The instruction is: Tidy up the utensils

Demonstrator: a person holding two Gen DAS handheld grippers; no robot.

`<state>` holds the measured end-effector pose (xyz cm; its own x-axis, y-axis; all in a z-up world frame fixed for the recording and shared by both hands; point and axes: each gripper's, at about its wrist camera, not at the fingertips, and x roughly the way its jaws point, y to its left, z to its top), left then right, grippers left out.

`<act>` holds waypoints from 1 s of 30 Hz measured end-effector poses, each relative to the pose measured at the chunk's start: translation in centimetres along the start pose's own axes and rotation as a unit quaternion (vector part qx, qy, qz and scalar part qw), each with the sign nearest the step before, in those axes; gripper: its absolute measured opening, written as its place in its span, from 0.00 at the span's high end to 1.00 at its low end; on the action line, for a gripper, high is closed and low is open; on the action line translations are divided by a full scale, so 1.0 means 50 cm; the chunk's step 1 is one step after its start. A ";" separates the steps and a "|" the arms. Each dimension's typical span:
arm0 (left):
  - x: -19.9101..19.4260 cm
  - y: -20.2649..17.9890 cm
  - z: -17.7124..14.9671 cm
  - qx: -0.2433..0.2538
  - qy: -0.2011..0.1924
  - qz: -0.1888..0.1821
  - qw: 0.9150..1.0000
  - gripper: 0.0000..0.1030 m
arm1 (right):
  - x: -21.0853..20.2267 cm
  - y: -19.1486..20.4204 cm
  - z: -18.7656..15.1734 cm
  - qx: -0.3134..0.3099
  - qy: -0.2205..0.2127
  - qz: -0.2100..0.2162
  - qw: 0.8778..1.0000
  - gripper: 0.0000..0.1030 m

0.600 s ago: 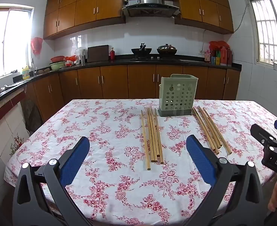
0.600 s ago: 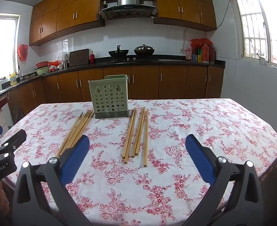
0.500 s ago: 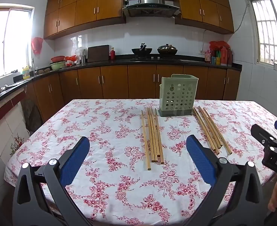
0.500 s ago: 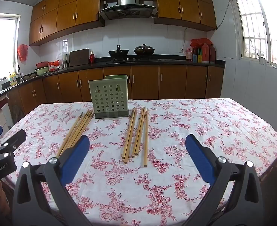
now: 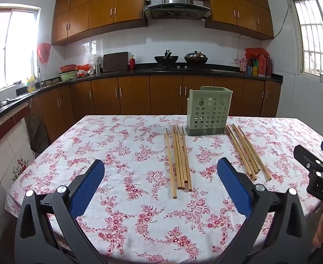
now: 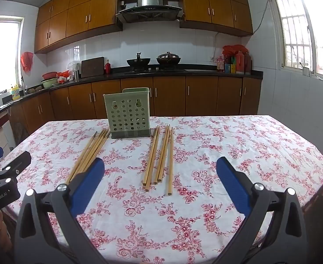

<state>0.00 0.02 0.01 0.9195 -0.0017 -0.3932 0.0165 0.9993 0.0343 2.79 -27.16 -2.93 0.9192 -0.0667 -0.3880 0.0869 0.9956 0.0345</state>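
On the floral tablecloth [image 5: 117, 145], a green perforated utensil holder [image 5: 208, 112] was stood upright toward the far side. Two bundles of wooden chopsticks were laid flat, one on each side of it: the left bundle [image 5: 179, 158] and the right bundle [image 5: 246, 151]. The left gripper [image 5: 160, 176] and the right gripper [image 6: 160, 176] were held above the near edge, jaws spread wide, nothing grasped.

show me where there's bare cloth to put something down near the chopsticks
Bare tablecloth lies left of the left chopstick bundle, and wide cloth right of the right chopstick bundle. It is crowded at the green holder, with a bundle close on each side.
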 end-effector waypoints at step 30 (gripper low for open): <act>0.008 -0.007 -0.005 0.003 0.005 -0.004 1.000 0.02 | 0.003 0.000 -0.005 0.001 0.002 0.000 1.000 0.04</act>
<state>0.29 -0.34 -0.39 0.9152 -0.0088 -0.4029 0.0254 0.9990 0.0359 2.85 -27.18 -3.24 0.9178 -0.0666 -0.3914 0.0879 0.9954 0.0368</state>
